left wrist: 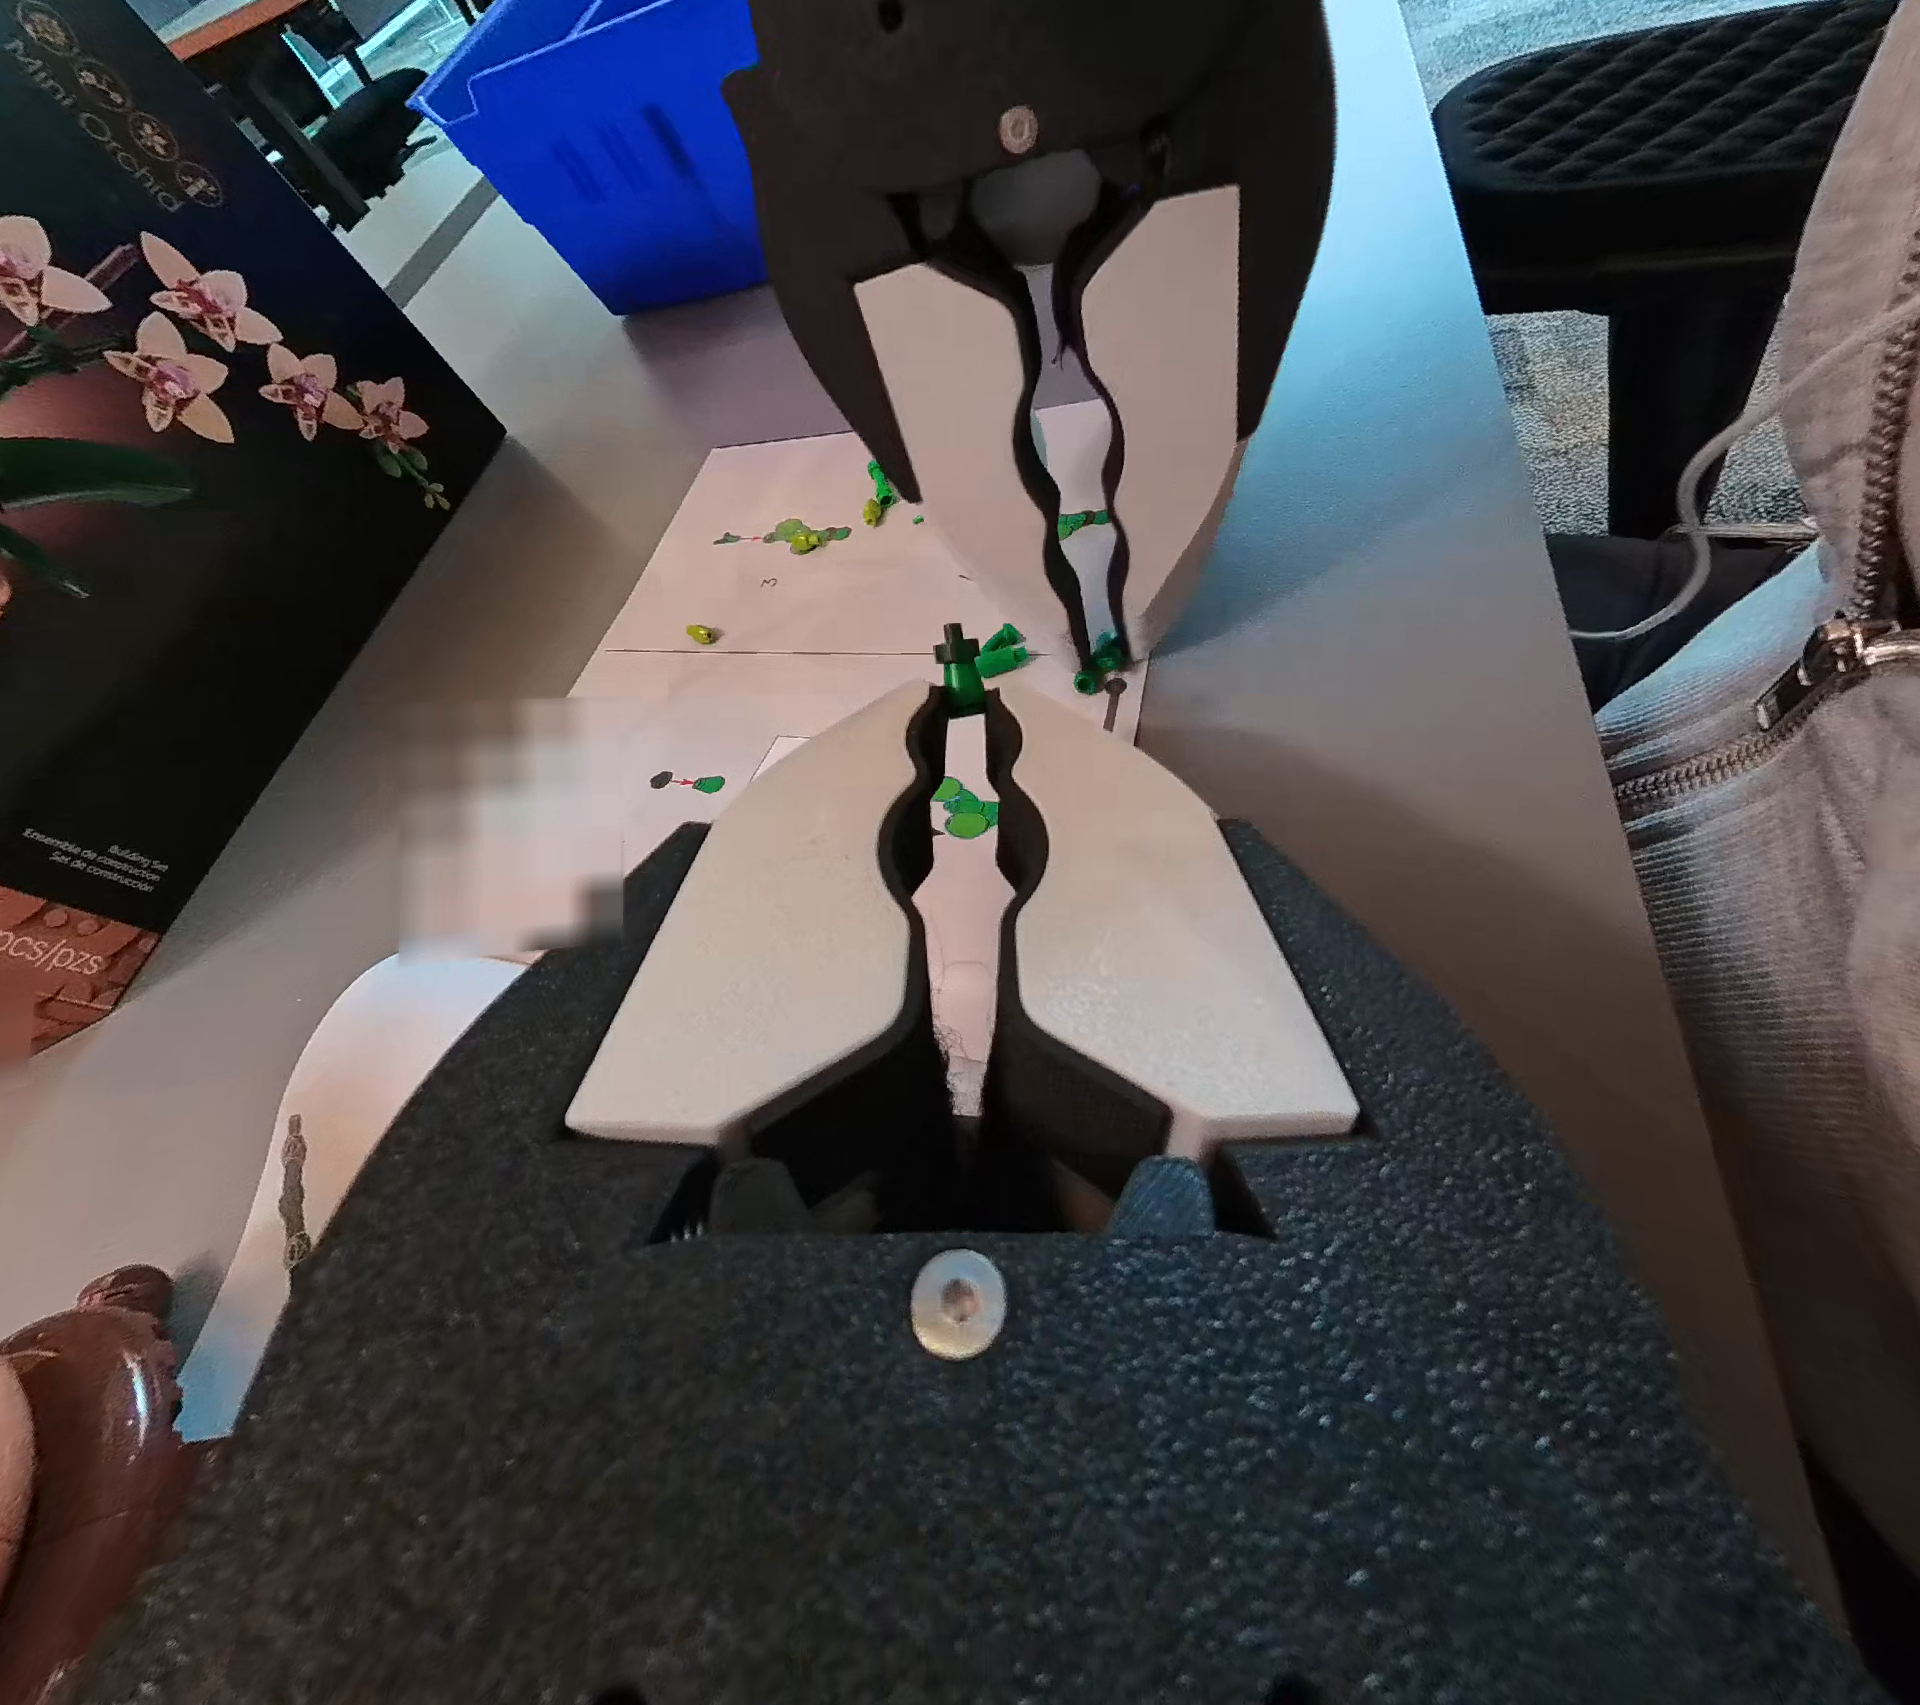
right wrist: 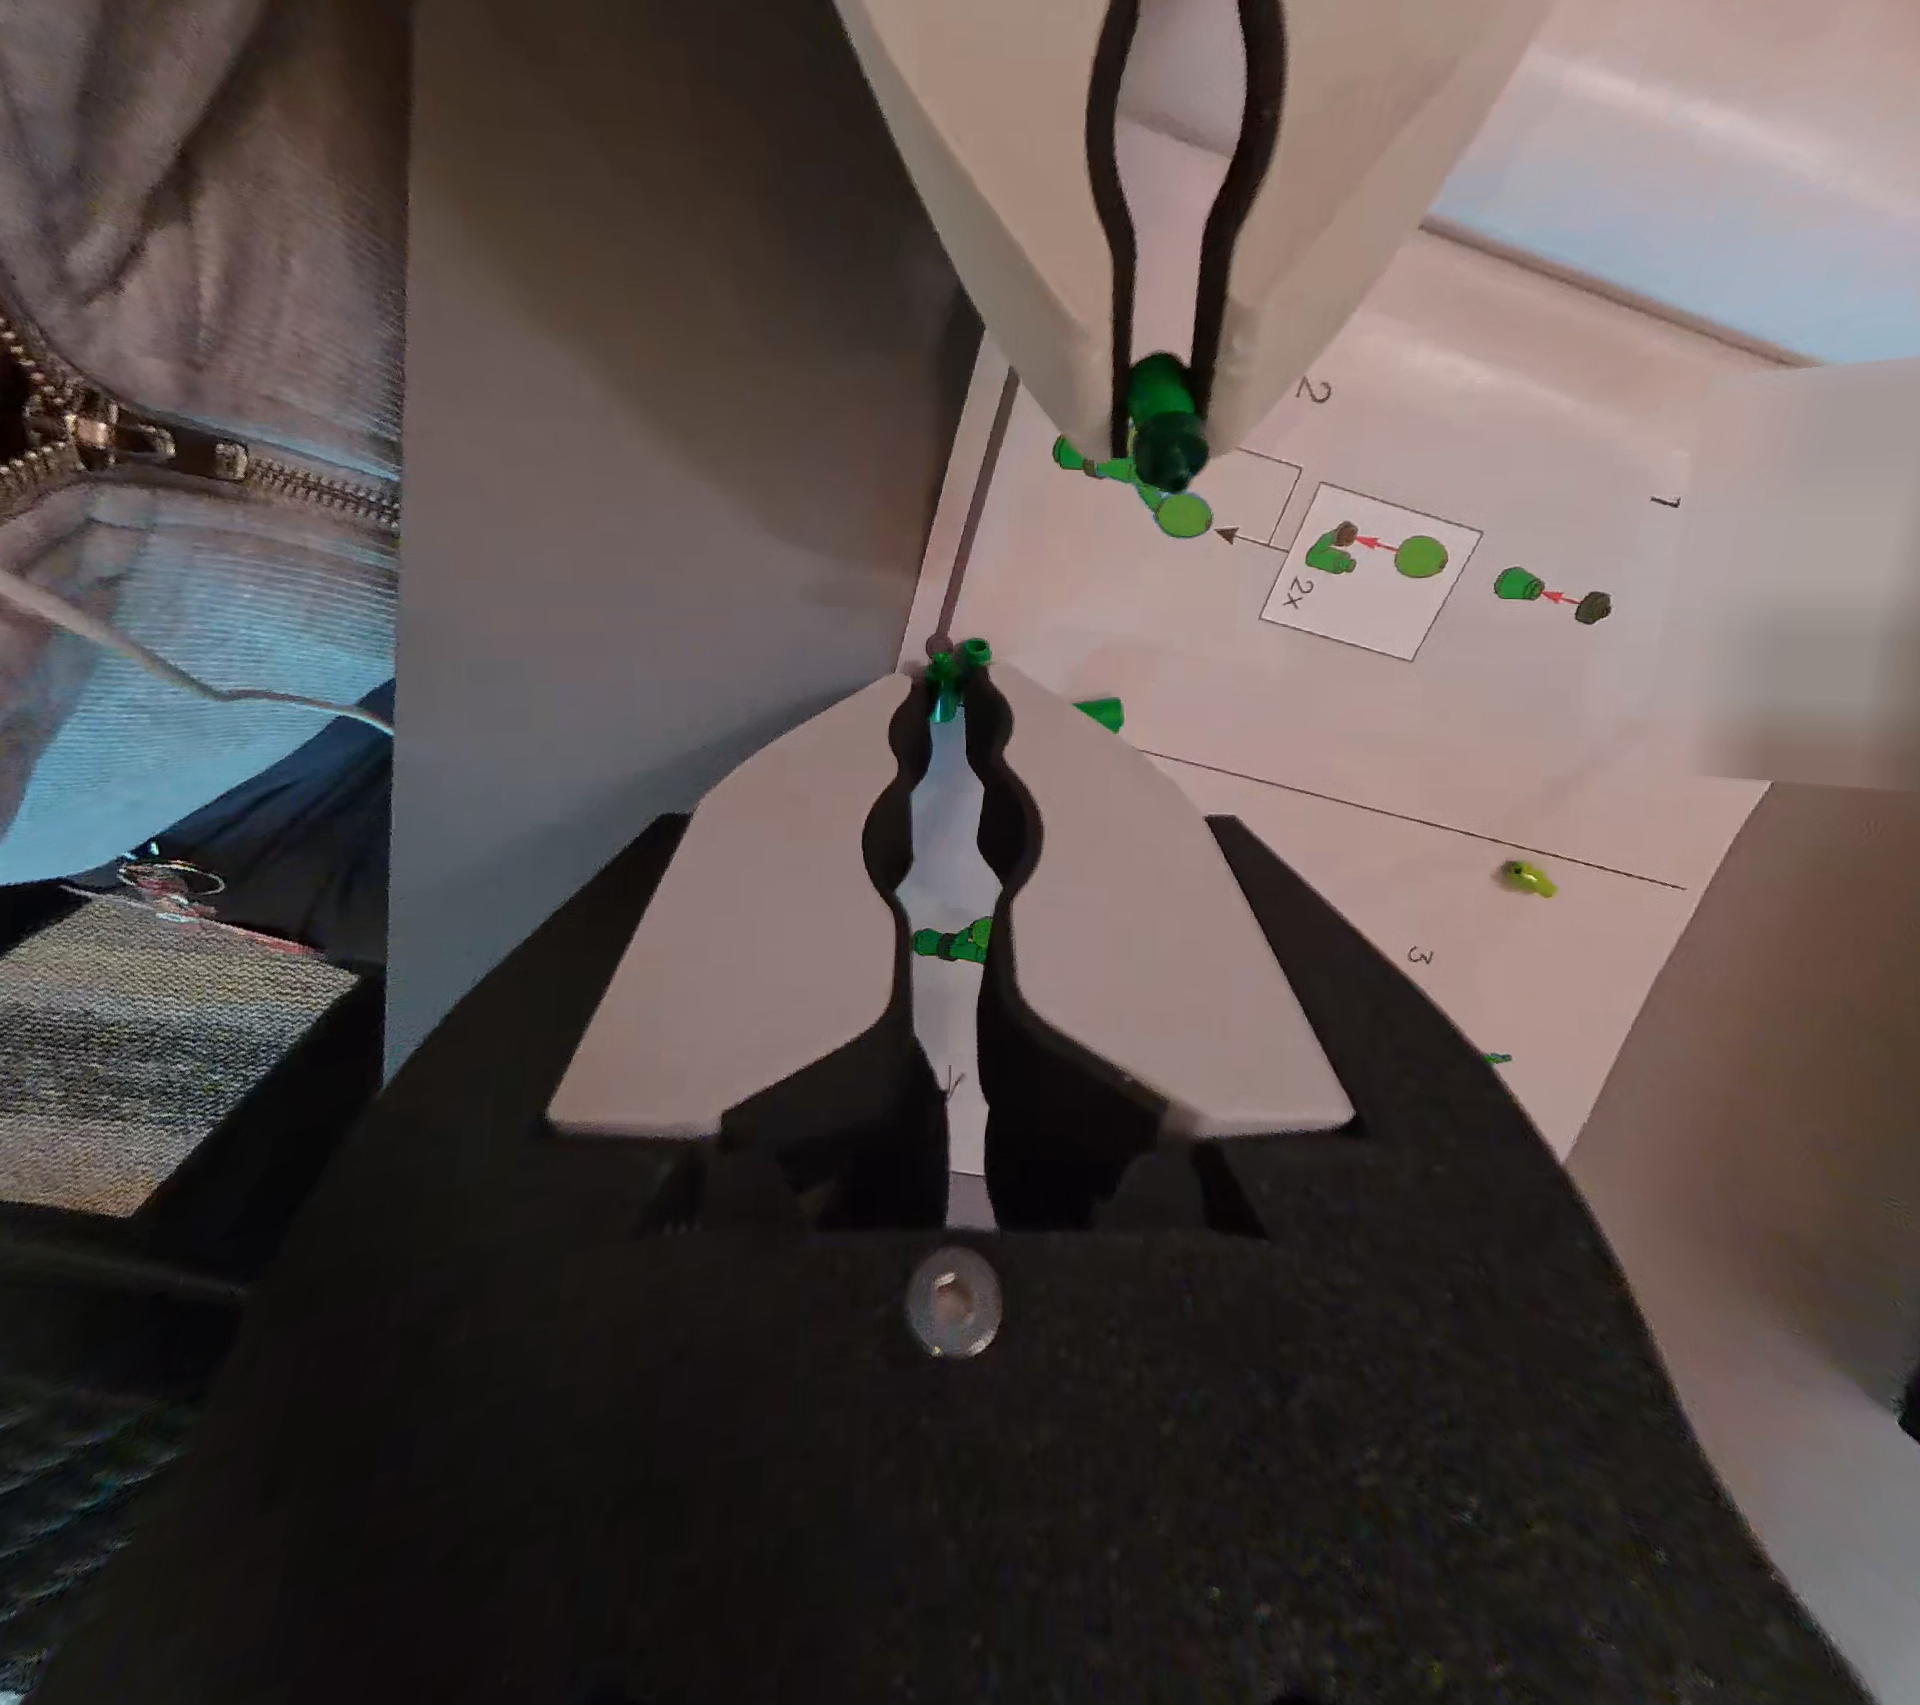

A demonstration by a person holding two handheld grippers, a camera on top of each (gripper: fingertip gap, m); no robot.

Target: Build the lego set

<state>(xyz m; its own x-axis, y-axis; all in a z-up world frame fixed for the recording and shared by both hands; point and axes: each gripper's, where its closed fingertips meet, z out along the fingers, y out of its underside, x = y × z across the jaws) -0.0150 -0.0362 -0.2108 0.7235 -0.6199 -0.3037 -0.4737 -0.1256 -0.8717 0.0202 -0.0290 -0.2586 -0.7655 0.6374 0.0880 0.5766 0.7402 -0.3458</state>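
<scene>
The left hand-held gripper pinches a small green lego piece at its fingertips; a dark stud-like part sticks out of that piece beyond the tips. The same piece shows in the right wrist view as a green cone with a dark end, held above the instruction sheet. Just ahead and to the right of the left hand-held gripper, the right hand-held gripper comes down from above with its tips pressed onto a small green lego element at the near edge of the sheet; in its own view the right hand-held gripper is closed on that green element, with a thin dark rod running away from its tips along the sheet's edge. Loose green pieces lie just beyond the left tips, between the two tools. Farther out on the sheet sit a lime-green piece to the left and a cluster of green and lime pieces beyond it. The sheet lies on a grey counter. Left of the left hand-held gripper stands the dark set box printed with orchids, and behind it a blue bin. To the right is a person's grey zip-up garment.
</scene>
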